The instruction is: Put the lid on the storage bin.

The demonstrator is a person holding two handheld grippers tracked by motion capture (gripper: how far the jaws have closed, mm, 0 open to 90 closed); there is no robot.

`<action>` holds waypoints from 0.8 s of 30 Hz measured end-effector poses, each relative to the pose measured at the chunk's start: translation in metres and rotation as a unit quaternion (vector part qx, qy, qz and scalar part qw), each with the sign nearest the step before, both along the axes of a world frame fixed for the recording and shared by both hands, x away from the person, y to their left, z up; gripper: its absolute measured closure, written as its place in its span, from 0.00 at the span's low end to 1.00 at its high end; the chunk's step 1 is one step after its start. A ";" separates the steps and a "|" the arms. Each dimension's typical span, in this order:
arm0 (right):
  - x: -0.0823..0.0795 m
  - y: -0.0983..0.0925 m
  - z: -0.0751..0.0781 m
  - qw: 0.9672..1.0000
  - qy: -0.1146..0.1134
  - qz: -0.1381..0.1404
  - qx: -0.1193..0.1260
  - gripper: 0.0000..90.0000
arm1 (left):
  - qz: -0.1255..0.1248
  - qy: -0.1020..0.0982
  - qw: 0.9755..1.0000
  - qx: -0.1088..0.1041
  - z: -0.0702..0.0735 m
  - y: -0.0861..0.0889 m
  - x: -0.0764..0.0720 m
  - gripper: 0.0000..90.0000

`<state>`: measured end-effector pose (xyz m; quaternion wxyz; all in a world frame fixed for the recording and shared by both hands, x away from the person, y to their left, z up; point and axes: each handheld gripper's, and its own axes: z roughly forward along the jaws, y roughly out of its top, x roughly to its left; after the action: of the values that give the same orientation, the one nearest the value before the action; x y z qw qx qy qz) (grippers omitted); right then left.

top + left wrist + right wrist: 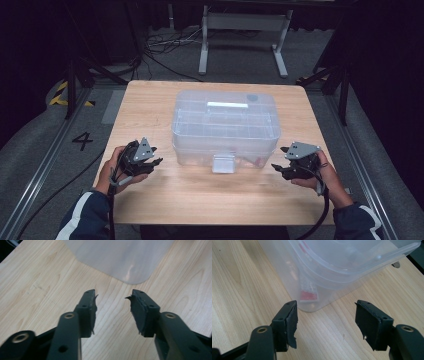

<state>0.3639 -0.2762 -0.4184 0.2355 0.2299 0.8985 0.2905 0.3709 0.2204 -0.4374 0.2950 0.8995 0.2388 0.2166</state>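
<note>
A clear plastic storage box with its lid on stands in the middle of the wooden table; a flap-like latch hangs at its front. My left gripper lies left of the box's front corner, apart from it, and is open with only bare wood between its pads. In the left gripper view the gripper points at the box's rounded corner. My right gripper is open to the right of the box. In the right gripper view it faces the box's corner, where a red label shows through the wall.
Bare wood lies in front of the box toward the near table edge. Beyond the far edge are a white frame's legs, cables on the grey floor, and black stands at both sides. A "4" is marked on the floor.
</note>
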 end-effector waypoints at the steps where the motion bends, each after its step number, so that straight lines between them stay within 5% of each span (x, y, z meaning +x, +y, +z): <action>1: -0.001 0.000 0.000 1.000 0.000 -0.001 0.001 0.39 | 0.003 -0.001 1.000 0.002 -0.002 0.001 -0.001 0.60; 8: -0.006 -0.005 -0.001 1.000 -0.002 -0.004 -0.004 0.39 | 0.024 0.001 0.999 0.027 -0.013 0.011 -0.005 0.52; 14: -0.011 -0.010 -0.005 1.000 0.000 -0.002 -0.009 0.38 | 0.036 0.005 0.999 -0.008 -0.015 0.032 -0.010 0.39; 24: -0.018 -0.024 -0.013 1.000 0.005 -0.018 -0.004 0.38 | 0.042 0.021 0.999 0.001 -0.026 0.051 -0.020 0.35</action>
<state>0.3464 -0.3006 -0.4318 0.2372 0.2462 0.8965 0.2817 0.3508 0.2711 -0.4637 0.2796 0.8933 0.2821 0.2103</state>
